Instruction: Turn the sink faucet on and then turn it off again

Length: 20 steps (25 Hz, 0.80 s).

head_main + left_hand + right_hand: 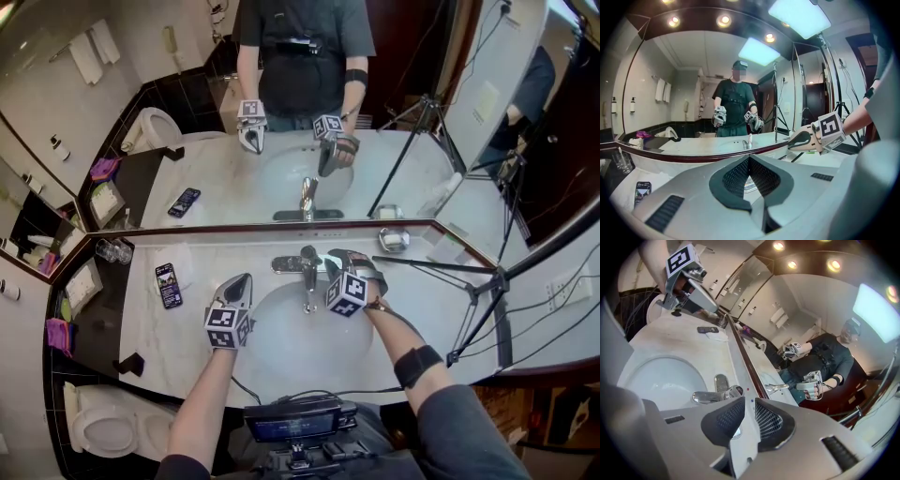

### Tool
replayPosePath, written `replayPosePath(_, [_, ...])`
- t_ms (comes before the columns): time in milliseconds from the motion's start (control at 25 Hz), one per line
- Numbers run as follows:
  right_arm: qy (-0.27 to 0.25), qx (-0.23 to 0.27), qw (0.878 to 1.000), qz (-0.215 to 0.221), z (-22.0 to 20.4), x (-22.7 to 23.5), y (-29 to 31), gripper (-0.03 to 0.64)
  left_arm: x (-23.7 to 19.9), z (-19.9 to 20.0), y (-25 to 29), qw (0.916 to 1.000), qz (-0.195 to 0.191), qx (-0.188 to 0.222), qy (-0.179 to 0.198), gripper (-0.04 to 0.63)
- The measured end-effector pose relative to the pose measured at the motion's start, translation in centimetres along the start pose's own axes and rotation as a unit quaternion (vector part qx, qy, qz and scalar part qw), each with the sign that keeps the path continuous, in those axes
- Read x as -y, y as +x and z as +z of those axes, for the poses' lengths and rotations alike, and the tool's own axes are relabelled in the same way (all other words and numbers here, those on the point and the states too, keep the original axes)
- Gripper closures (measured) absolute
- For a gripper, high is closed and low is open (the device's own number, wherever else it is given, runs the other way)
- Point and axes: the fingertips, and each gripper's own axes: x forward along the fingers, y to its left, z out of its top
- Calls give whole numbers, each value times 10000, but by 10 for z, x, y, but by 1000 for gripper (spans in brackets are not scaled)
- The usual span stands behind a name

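Note:
The chrome faucet (307,270) stands at the back of the white basin (281,352), its spout (701,397) reaching out over the bowl. My right gripper (336,256) hovers just right of the faucet's top, apart from it. Its jaws (750,401) show a narrow gap with only counter seen through it, so it is open and holds nothing. My left gripper (241,283) hangs over the basin's left rim, off to the faucet's left. Its fingertips (749,158) meet, so it is shut and empty. The right gripper (796,140) also shows in the left gripper view.
A phone (169,284) lies on the marble counter at the left, with drinking glasses (112,250) behind it. A small chrome dish (394,240) sits at the back right. A tripod (487,291) stands over the counter's right end. A mirror runs along the back wall.

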Motion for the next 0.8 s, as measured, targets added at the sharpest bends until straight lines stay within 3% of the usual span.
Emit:
replayPosePath(120, [665,136,9975,-186,-5,15,-12,578,1,1,-1,10000,-16,4,11,598])
replayPosePath(240, [1554,331,9870,-258,-13,23,-26,595,2,2,-1,10000,-30,19,16,598])
replayPosePath(360, [2377,542,9695,-241,-20,26,-39,597,4,4,-1,10000,-52,51,16,598])
replayPosePath(520, [3098,710,9478,-252,-27,29,-59,597,7,4,-2,9999,-87,70,8,598])
replayPosePath(800, [4301,994,8970,-235,-56,19,-88,597,7,5,-10,9999,-86,82,33,598])
